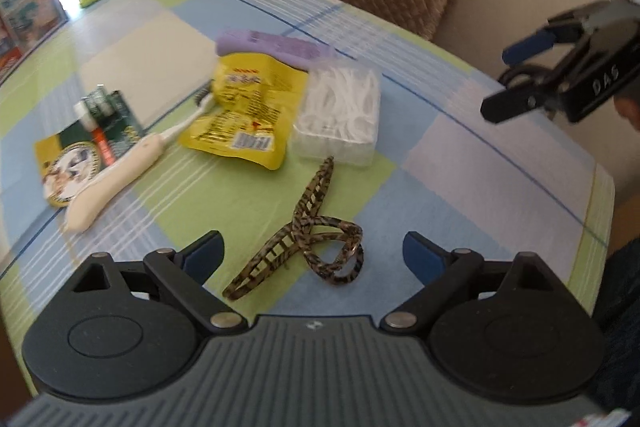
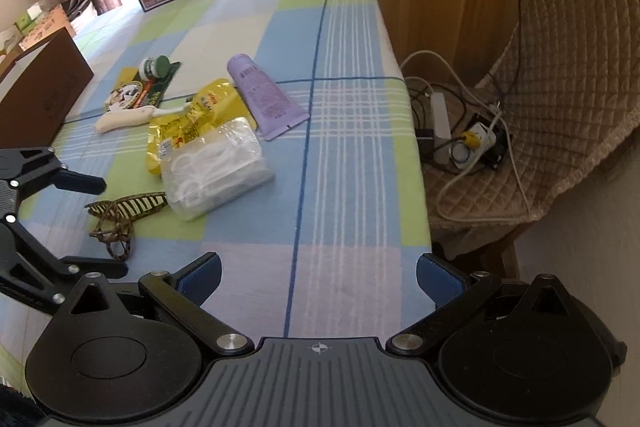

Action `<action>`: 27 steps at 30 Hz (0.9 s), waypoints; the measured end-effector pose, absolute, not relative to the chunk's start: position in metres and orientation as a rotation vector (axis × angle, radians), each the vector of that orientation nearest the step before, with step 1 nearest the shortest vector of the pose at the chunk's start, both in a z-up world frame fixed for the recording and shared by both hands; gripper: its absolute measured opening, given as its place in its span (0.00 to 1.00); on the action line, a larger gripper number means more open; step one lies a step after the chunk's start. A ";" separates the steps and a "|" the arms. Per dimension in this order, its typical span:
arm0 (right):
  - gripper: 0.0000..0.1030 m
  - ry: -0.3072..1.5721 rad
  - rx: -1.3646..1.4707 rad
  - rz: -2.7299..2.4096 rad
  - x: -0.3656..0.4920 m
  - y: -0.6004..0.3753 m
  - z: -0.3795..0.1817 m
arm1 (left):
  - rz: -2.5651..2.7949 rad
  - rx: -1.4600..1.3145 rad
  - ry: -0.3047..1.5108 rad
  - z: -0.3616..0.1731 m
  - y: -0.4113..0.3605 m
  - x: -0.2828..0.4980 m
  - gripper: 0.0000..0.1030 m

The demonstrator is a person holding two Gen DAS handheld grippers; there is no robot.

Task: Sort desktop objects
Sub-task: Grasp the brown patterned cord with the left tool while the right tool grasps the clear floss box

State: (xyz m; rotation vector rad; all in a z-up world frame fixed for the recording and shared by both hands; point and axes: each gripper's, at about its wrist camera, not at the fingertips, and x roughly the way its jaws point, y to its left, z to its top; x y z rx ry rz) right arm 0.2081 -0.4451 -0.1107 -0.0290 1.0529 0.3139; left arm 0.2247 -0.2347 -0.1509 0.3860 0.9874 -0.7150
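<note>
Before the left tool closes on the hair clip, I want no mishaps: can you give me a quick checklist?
1. Left tool open: ok.
2. Hair clip lies between its fingers, untouched: ok.
3. Hair clip clear of the floss box: in the right view they look close; cannot tell.
4. Right tool open, empty, off to the side: ok.
5. Tablecloth flat around the clip: ok.

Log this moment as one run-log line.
left gripper: open, over hair claw clip, not touching | right gripper: open, empty, above tablecloth | sorted: nothing visible
</note>
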 end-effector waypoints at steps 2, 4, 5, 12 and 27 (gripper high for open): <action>0.98 1.058 -0.029 0.314 0.209 -0.445 -0.112 | -0.725 0.401 0.992 -0.156 -0.237 0.226 0.79; 0.98 1.062 -0.030 0.317 0.209 -0.444 -0.114 | -0.732 0.398 0.988 -0.159 -0.236 0.227 0.67; 0.98 1.063 -0.030 0.319 0.209 -0.442 -0.115 | -0.732 0.389 0.985 -0.160 -0.234 0.227 0.60; 0.98 1.046 -0.043 0.386 0.213 -0.426 -0.116 | -0.665 0.348 0.964 -0.158 -0.219 0.212 0.57; 0.98 0.934 -0.179 0.621 0.249 -0.365 -0.131 | -0.155 0.071 1.037 -0.151 -0.135 0.178 0.57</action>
